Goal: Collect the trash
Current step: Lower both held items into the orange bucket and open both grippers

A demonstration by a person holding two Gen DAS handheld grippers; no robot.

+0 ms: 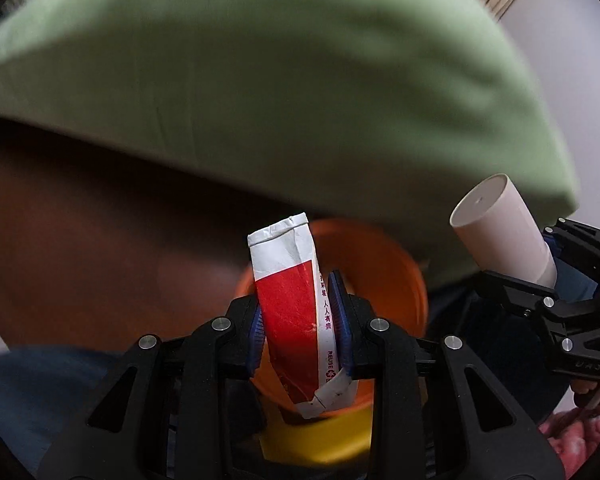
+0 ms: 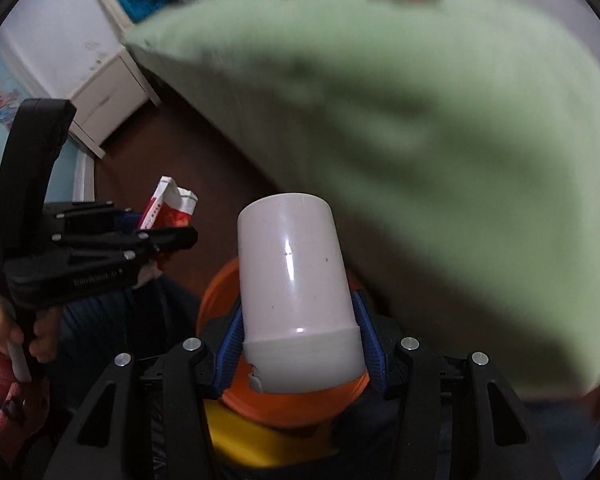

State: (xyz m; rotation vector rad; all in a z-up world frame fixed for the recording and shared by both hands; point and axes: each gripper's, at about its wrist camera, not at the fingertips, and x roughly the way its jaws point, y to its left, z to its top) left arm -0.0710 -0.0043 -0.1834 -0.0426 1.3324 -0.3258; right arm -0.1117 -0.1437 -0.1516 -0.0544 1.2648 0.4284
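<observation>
My left gripper (image 1: 300,320) is shut on a red and white paper packet (image 1: 292,304), held upright above an orange bin (image 1: 396,280). The packet also shows in the right wrist view (image 2: 168,208). My right gripper (image 2: 300,336) is shut on a pale pink plastic cup (image 2: 296,280), bottom end pointing away, above the same orange bin (image 2: 220,288). The cup also shows at the right of the left wrist view (image 1: 500,232), held in the right gripper (image 1: 548,276).
A table with a green cloth (image 1: 260,80) stands just behind the bin. The floor is dark brown (image 1: 80,240). A white cabinet (image 2: 112,96) stands at the far left. Something yellow (image 2: 252,436) sits under the bin.
</observation>
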